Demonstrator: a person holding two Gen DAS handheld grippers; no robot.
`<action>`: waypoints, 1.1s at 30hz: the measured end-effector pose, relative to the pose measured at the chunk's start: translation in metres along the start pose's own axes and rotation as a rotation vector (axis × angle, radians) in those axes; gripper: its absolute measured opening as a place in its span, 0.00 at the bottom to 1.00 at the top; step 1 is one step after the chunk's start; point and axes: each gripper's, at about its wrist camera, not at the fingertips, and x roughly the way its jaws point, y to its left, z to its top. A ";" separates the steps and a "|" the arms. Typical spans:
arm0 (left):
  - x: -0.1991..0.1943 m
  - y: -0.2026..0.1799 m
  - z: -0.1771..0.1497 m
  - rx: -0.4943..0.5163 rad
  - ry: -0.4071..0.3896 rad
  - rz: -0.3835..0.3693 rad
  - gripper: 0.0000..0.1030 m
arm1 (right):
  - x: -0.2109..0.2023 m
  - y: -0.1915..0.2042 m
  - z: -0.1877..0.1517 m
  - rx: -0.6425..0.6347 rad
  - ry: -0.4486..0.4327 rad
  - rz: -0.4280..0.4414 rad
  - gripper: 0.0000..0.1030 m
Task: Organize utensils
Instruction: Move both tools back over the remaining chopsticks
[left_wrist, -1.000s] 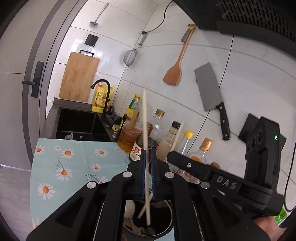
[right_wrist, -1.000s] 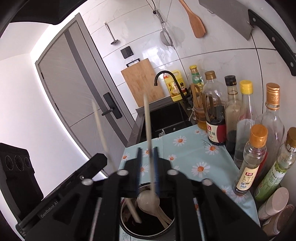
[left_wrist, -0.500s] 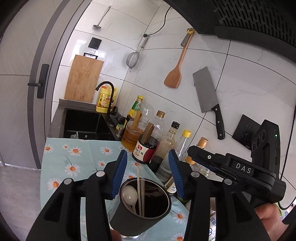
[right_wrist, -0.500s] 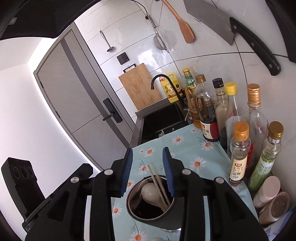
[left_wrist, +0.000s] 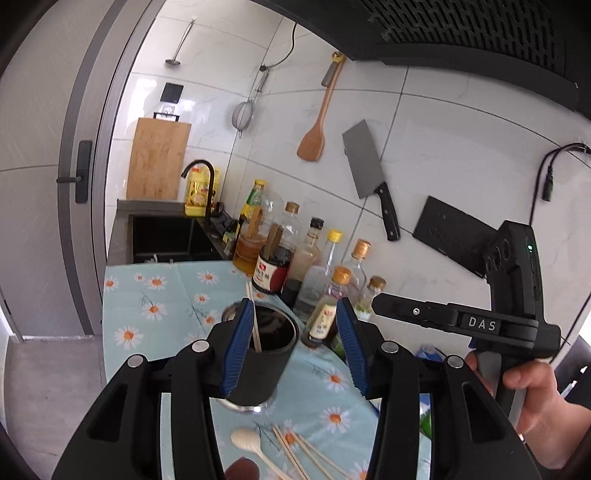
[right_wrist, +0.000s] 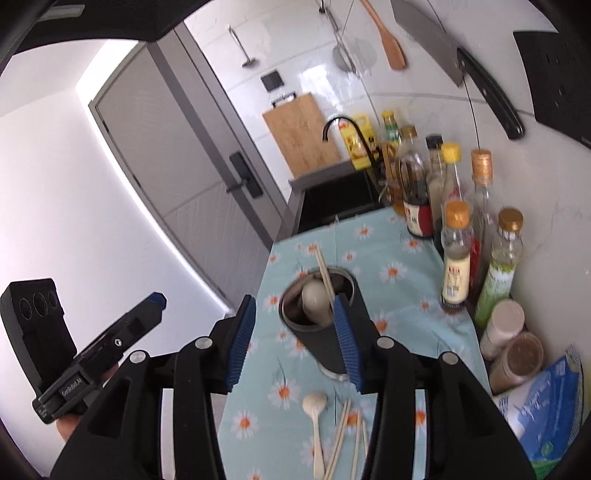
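A black utensil cup (left_wrist: 266, 354) stands on the daisy tablecloth (left_wrist: 155, 306) with chopsticks (left_wrist: 255, 317) leaning in it. The right wrist view shows the cup (right_wrist: 325, 332) holding a pale spoon (right_wrist: 314, 299) and chopsticks (right_wrist: 325, 273). In front of the cup lie a loose spoon (right_wrist: 316, 406) and several loose chopsticks (right_wrist: 343, 432), also seen as spoon (left_wrist: 245, 439) and chopsticks (left_wrist: 299, 454). My left gripper (left_wrist: 293, 306) is open, back from the cup, with nothing held. My right gripper (right_wrist: 294, 302) has its jaws opening, and its pads press on nothing.
Several sauce bottles (left_wrist: 314, 266) line the tiled wall. Beyond the cloth are a black sink (left_wrist: 162, 236) and a cutting board (left_wrist: 159, 158). A cleaver (left_wrist: 369, 173) and a wooden spatula (left_wrist: 314, 136) hang above. Jars (right_wrist: 517, 354) and a blue packet (right_wrist: 546, 410) sit at the right.
Both grippers let go of their chopsticks, which now stand in the cup. Both opened and drew back and up, bringing the loose spoon and chopsticks into view.
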 end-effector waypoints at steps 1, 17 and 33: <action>-0.005 -0.001 -0.003 -0.003 0.009 -0.004 0.44 | -0.002 -0.001 -0.003 -0.002 0.027 -0.004 0.44; -0.023 -0.005 -0.091 -0.088 0.287 0.013 0.44 | 0.019 -0.011 -0.107 -0.041 0.555 -0.098 0.44; -0.011 0.002 -0.203 -0.219 0.512 0.015 0.44 | 0.066 -0.046 -0.233 0.025 0.992 -0.197 0.31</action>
